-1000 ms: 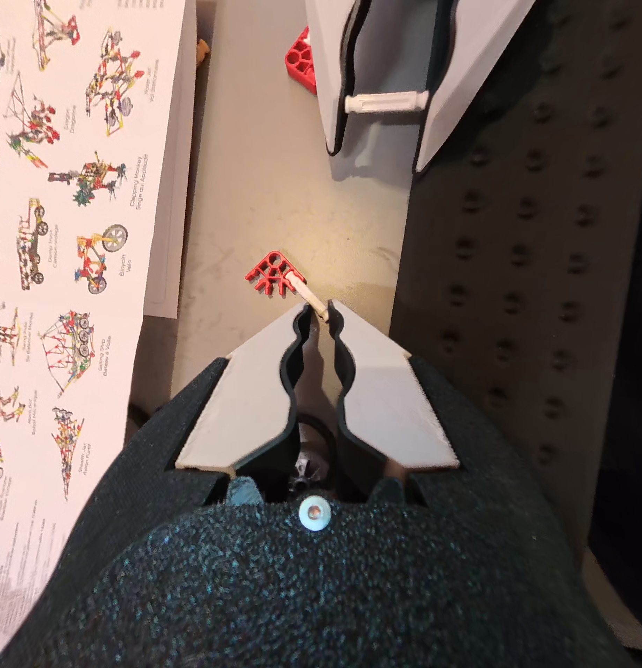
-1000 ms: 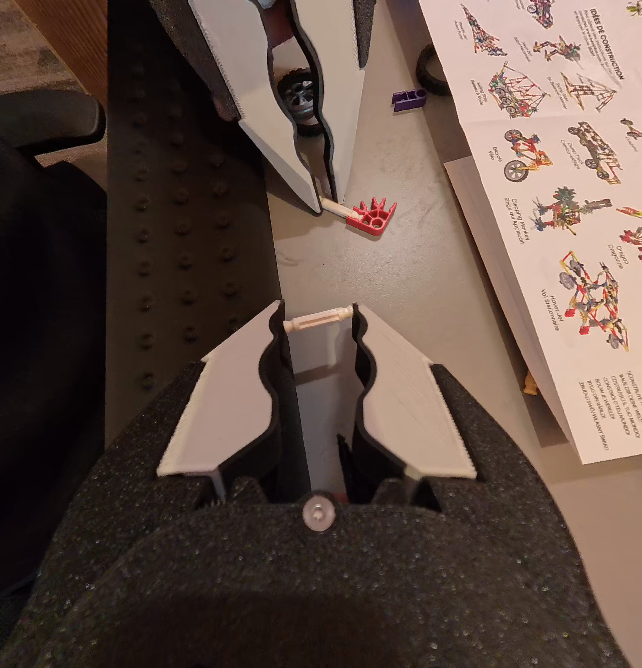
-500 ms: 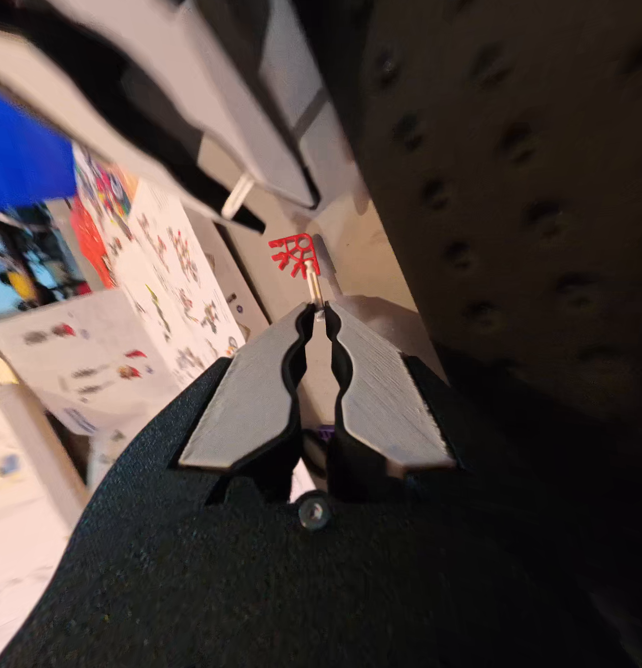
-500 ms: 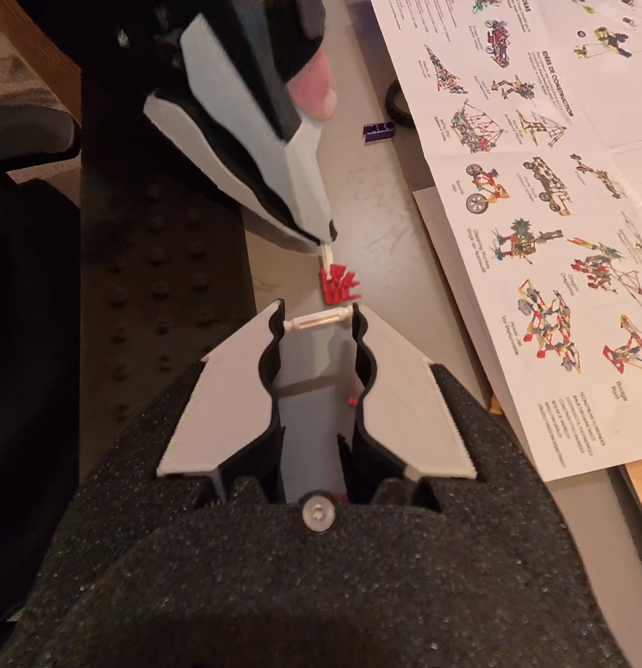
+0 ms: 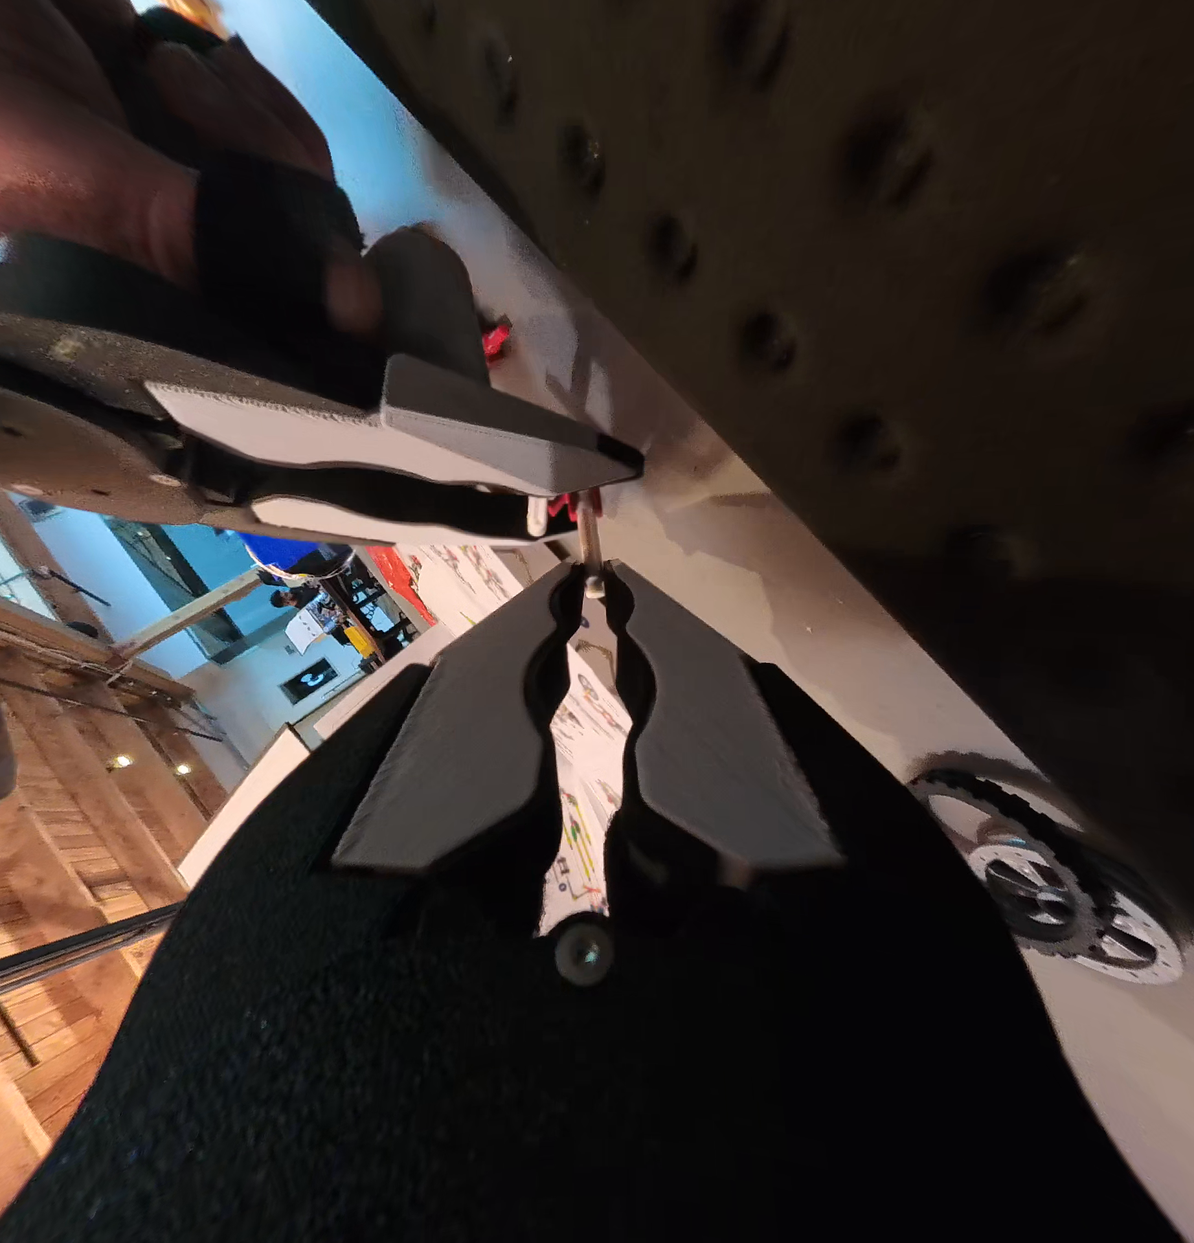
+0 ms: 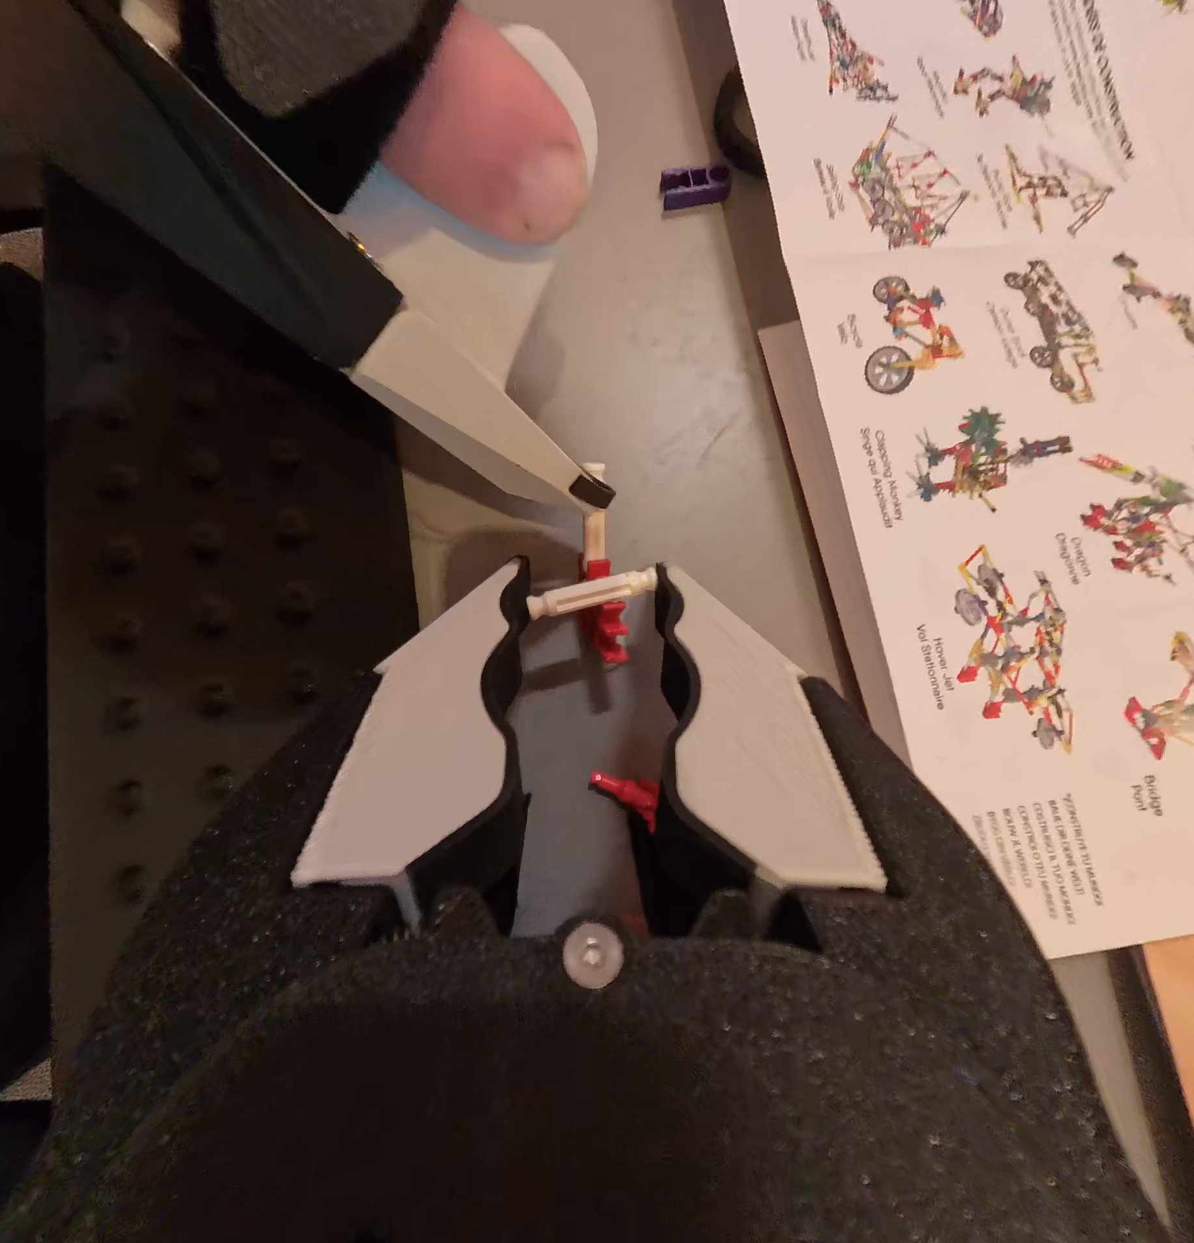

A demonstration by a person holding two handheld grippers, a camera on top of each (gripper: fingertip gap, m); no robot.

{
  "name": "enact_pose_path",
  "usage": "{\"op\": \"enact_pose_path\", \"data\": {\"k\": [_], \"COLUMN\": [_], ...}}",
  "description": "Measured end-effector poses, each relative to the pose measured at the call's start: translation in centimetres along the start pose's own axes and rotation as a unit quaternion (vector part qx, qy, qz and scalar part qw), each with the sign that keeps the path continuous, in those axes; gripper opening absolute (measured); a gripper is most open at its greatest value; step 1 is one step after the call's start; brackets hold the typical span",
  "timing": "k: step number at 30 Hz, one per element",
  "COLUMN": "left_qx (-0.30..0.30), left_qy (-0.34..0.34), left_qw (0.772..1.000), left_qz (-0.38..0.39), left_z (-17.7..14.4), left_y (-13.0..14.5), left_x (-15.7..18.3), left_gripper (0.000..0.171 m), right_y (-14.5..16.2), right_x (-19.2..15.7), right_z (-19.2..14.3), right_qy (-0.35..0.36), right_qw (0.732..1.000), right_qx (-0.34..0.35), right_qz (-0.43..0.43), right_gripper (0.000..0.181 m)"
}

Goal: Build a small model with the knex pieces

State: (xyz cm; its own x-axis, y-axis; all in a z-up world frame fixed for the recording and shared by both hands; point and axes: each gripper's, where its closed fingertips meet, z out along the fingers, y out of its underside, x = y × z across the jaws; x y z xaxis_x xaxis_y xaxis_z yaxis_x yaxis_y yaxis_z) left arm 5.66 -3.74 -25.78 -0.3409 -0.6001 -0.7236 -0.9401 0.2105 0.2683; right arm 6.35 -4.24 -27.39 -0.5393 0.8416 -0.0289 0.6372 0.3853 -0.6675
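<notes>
My left gripper (image 5: 591,572) is shut on the end of a white rod (image 5: 589,538) that carries a red connector (image 5: 569,506) at its far end. In the right wrist view this gripper (image 6: 587,494) comes in from the upper left, with its rod (image 6: 594,528) pointing down and the red connector (image 6: 604,629) held off the table. My right gripper (image 6: 589,582) is shut on a second white rod (image 6: 591,595), held crosswise between its fingertips. That rod lies right across the red connector, and I cannot tell whether they touch. The right gripper also shows in the left wrist view (image 5: 581,491).
A black studded mat (image 6: 211,471) lies on the left and a printed instruction sheet (image 6: 984,403) on the right. On the grey table (image 6: 648,377) lie a loose red piece (image 6: 624,790), a purple piece (image 6: 694,185) and a grey wheel (image 5: 1052,894). The tips of both grippers are at nearly the same place.
My left gripper has lifted and tilted, carrying its rod and red connector from the table up to my right gripper's crosswise rod. The right gripper has kept its hold.
</notes>
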Motion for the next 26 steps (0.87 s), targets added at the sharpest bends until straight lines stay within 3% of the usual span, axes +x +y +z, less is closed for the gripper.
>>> {"op": "enact_pose_path", "data": {"k": [12, 26], "left_qx": [-0.007, -0.013], "left_qy": [0.005, -0.055], "left_qw": [1.000, 0.998], "left_qz": [0.005, -0.022], "left_z": [0.7, 1.0], "left_y": [0.0, 0.0], "left_x": [0.0, 0.0], "left_gripper": [0.003, 0.003], "right_y": [0.3, 0.4], "right_x": [-0.2, -0.3], "right_z": [0.1, 0.1], "right_qy": [0.000, 0.031], "right_qw": [1.000, 0.999], "right_qx": [0.020, 0.028], "right_qz": [0.016, 0.017], "right_gripper": [0.037, 0.036]}}
